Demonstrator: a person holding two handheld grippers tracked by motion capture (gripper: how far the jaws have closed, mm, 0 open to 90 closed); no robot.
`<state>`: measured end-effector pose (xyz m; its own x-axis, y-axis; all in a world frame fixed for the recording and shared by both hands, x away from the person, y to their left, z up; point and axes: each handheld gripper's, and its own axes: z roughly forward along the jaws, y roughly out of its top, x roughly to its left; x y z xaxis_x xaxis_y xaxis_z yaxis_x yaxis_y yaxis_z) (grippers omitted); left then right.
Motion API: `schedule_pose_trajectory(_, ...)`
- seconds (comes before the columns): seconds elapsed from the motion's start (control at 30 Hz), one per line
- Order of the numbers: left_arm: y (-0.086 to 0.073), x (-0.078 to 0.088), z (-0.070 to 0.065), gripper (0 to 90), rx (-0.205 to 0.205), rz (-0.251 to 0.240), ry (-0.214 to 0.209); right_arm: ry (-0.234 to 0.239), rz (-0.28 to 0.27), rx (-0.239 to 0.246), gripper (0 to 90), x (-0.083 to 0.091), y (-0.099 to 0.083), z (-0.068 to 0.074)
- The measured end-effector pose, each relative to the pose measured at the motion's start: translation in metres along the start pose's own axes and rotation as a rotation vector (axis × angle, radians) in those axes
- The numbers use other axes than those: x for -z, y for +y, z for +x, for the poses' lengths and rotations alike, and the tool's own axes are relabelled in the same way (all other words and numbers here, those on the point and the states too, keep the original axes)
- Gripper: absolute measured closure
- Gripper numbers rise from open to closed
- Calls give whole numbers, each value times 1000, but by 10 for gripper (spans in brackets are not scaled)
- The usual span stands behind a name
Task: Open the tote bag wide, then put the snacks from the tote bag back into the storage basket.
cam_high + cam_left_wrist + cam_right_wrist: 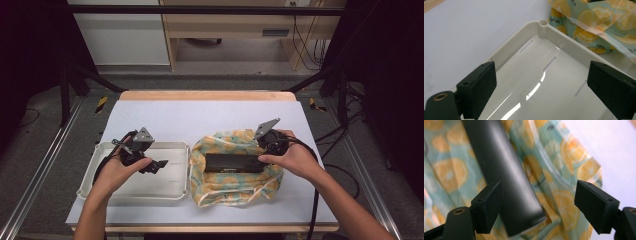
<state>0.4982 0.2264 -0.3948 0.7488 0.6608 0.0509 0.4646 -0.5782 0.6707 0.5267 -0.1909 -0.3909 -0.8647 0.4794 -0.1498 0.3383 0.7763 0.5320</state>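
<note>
The long black box (pixel 506 182) lies on the lemon-print cloth (pixel 235 187), its near end between the right gripper's (pixel 537 203) wide-open jaws, untouched by either pad. Left of the cloth, the left gripper (pixel 541 87) gapes empty over the white tray (pixel 534 27).

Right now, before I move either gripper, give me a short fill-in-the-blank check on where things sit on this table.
1. The black box lies on a cloth printed with ____ slices.
2. The left gripper hangs over the white ____, its jaws open with nothing between them.
3. The right gripper has its jaws ____ around the near end of the black box, pads not pressing it.
4. In the high view, the lemon cloth lies to the ____ of the tray.

Missing words: lemon; tray; open; right
</note>
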Motion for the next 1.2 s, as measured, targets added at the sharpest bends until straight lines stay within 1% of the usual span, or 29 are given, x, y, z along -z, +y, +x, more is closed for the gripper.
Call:
schedule_pose_trajectory(0.03, -1, 2, -1, 75, 5, -4, -2, -1, 9, 1, 233, 1, -2, 0)
schedule_pose_trajectory(0.07, -1, 5, -4, 75, -1, -11, -2, 4, 14, 5, 240, 1, -2, 1)
schedule_pose_trajectory(0.1, -2, 7, -6, 74, -17, -12, -9, 2, 15, 12, 253, 4, -3, 2)
schedule_pose_trajectory(0.13, -3, 9, -7, 63, -34, -9, -13, 1, 7, 26, 280, 10, -3, 4)
schedule_pose_trajectory(0.17, -4, 11, -8, 63, -33, -7, -7, 1, 7, 26, 280, 10, -3, 4)
schedule_pose_trajectory(0.2, -7, 14, -8, 63, -17, -3, 8, 12, -5, 36, 328, 16, -1, 6)
schedule_pose_trajectory(0.23, -7, 14, -8, 65, -17, -3, 8, 12, -5, 36, 328, 16, -1, 6)
schedule_pose_trajectory(0.27, -8, 14, -8, 65, -15, -1, 8, 29, 1, 36, 336, 17, -1, 6)
schedule_pose_trajectory(0.3, -10, 15, -7, 66, -15, 2, 4, 34, 7, 55, 350, 17, 0, 5)
schedule_pose_trajectory(0.33, -11, 15, -6, 66, -15, 6, 2, 27, 23, 57, 367, 15, 2, 5)
schedule_pose_trajectory(0.37, -12, 15, -5, 66, -11, 7, 4, 27, 23, 57, 367, 15, 2, 5)
schedule_pose_trajectory(0.43, -14, 15, -3, 69, 5, 5, 8, 42, 24, 67, 399, 12, 3, 3)
schedule_pose_trajectory(0.47, -15, 16, -2, 70, 7, 10, 5, 48, 37, 56, 402, 9, 3, 3)
schedule_pose_trajectory(0.5, -16, 16, -1, 71, 7, 8, 6, 55, 50, 87, 403, 7, 4, 3)
schedule_pose_trajectory(0.6, -18, 18, 0, 71, 15, 9, 2, 48, 80, 119, 405, 3, 5, 3)
schedule_pose_trajectory(0.63, -19, 18, 0, 71, 17, 9, 5, 54, 88, 131, 391, 3, 6, 4)
schedule_pose_trajectory(0.7, -20, 19, 1, 71, 16, 11, 4, 67, 101, 134, 352, 1, 7, 4)
schedule_pose_trajectory(0.73, -20, 19, 1, 71, 17, 11, 3, 85, 123, 154, 331, -1, 9, 6)
schedule_pose_trajectory(0.77, -20, 19, 1, 71, 17, 11, 3, 85, 123, 154, 331, -1, 9, 6)
schedule_pose_trajectory(0.83, -21, 19, 1, 71, 14, 16, -2, 96, 163, 171, 307, -5, 8, 8)
schedule_pose_trajectory(0.87, -21, 19, 1, 71, 12, 16, -3, 102, 176, 182, 311, -7, 8, 9)
schedule_pose_trajectory(0.93, -22, 19, 1, 71, 11, 17, -8, 96, 206, 203, 321, -12, 7, 9)
schedule_pose_trajectory(1.0, -22, 19, 1, 71, 6, 16, -17, 98, 230, 225, 348, -15, 7, 10)
schedule_pose_trajectory(1.13, -24, 19, 3, 71, 9, 17, -17, 112, 257, 238, 369, -20, 7, 8)
schedule_pose_trajectory(1.2, -25, 19, 4, 72, 10, 17, -17, 119, 274, 256, 368, -24, 7, 8)
